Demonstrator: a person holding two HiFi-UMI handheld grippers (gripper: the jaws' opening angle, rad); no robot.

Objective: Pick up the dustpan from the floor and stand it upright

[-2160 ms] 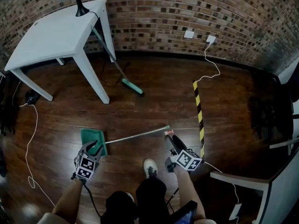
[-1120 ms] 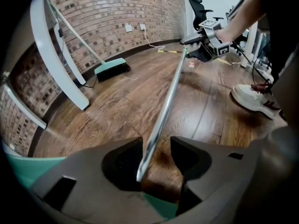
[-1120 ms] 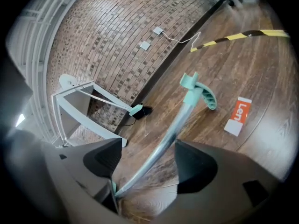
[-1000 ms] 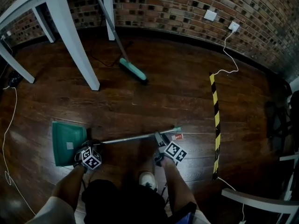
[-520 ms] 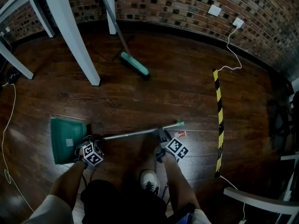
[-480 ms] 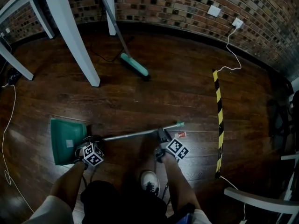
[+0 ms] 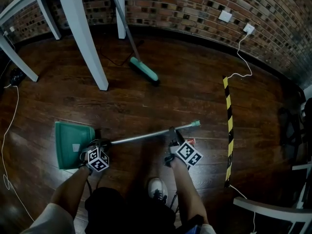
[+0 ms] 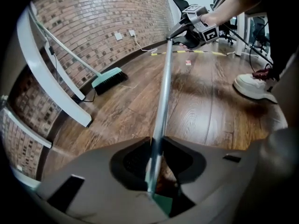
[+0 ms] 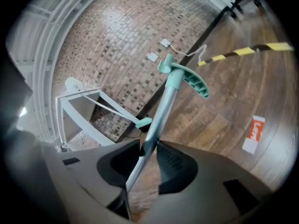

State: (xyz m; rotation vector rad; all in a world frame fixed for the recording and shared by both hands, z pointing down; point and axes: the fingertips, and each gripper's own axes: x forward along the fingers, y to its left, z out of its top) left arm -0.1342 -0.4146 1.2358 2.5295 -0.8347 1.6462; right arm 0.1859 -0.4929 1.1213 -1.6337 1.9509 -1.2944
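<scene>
Dustpan (image 7: 73,141), dark wood floor (image 7: 161,101), brick wall (image 7: 195,9)

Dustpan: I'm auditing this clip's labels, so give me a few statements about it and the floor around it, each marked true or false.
1. The dustpan's pole passes between the jaws of both the left gripper and the right gripper. True; both pairs are closing on it.
2. The green pan lies at the right gripper's end. False: it lies at the left gripper's end; the green grip is by the right.
3. The broom's head rests on the wooden floor. True.
4. The striped tape is red and white. False: it is yellow and black.
</scene>
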